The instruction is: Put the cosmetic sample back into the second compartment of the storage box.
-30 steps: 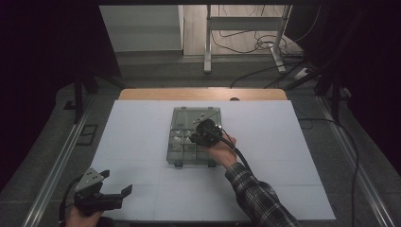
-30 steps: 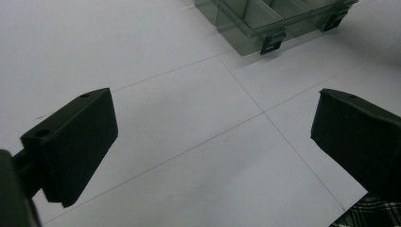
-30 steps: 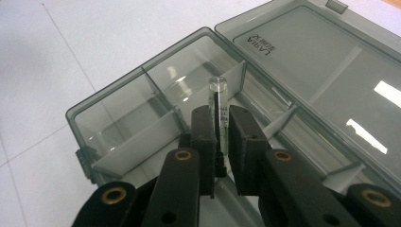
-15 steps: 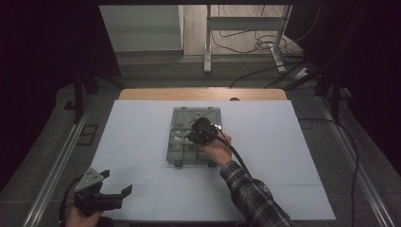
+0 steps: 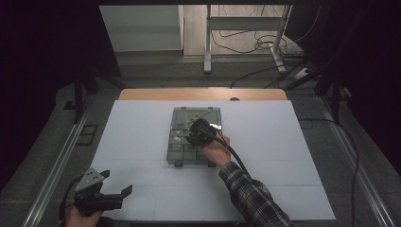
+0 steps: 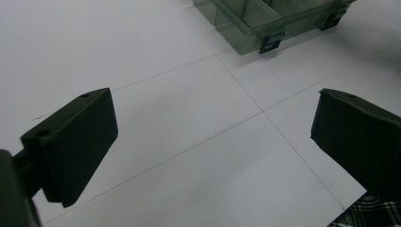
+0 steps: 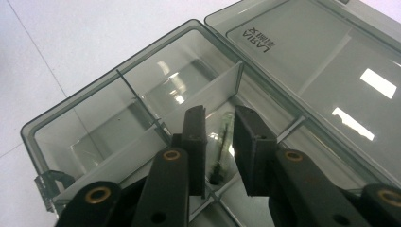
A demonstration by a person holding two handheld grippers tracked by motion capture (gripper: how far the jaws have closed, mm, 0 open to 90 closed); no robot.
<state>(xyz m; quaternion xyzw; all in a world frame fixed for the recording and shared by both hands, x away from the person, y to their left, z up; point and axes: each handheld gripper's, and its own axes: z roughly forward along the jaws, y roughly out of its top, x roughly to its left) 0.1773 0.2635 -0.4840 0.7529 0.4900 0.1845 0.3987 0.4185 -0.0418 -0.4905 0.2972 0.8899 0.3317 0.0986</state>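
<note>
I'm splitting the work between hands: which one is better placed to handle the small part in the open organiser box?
Right: the right gripper has its jaws around the small part inside the box; the left gripper rests apart.

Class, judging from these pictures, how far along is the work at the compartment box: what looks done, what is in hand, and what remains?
Done: the compartment box lies with its lid folded open on the white sheet.

In hand: the right hand-held gripper is down in a compartment, its jaws just opening around a small screw-like part, pads apparently apart from it.

Left: probably withdrawing and closing the lid. The left hand-held gripper waits open.
</note>
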